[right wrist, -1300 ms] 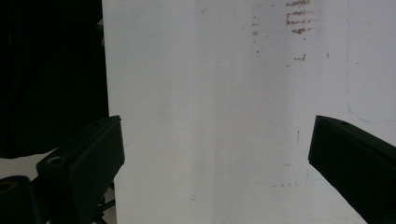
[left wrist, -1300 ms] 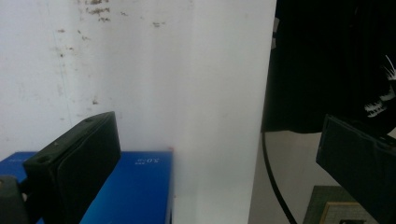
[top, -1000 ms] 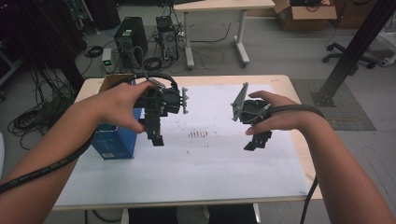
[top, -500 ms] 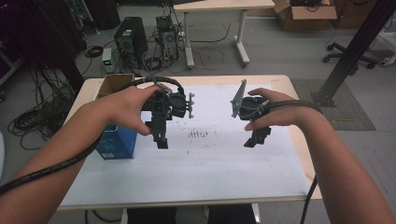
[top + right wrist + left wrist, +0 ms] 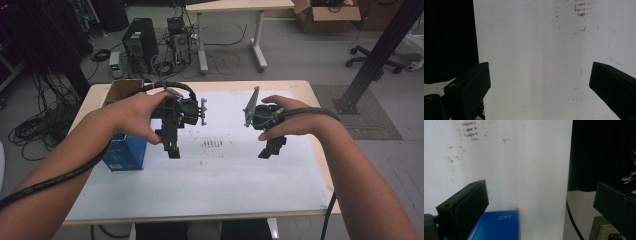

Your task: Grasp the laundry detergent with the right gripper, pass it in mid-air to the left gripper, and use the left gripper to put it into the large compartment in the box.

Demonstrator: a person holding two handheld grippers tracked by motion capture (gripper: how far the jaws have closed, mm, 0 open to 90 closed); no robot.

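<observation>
Lower half of the high view: both forearms come in, each hand holding a gripper above the white sheet point(image 5: 215, 175) that covers the table point(image 5: 305, 90). Nothing is held. Left gripper point(image 5: 170, 148), left of centre, hangs with its jaws pointing down and wide apart, as its own view confirms. The blue box point(image 5: 125, 152) sits just left of it at the sheet's left edge, and its top shows at the bottom of the left gripper view point(image 5: 496, 226), between and below the jaws. Right gripper point(image 5: 271, 148), right of centre, hovers over bare sheet, jaws also spread wide, nothing between them. Centre: a patch of small brownish marks point(image 5: 214, 144) between the two grippers. Behind the blue box is a brown cardboard piece point(image 5: 120, 90), probably an open carton, hard to tell. Progress: looks like the very start; the box is untouched and not yet gripped, so reach, grasp and whatever handling follows all remain.
</observation>
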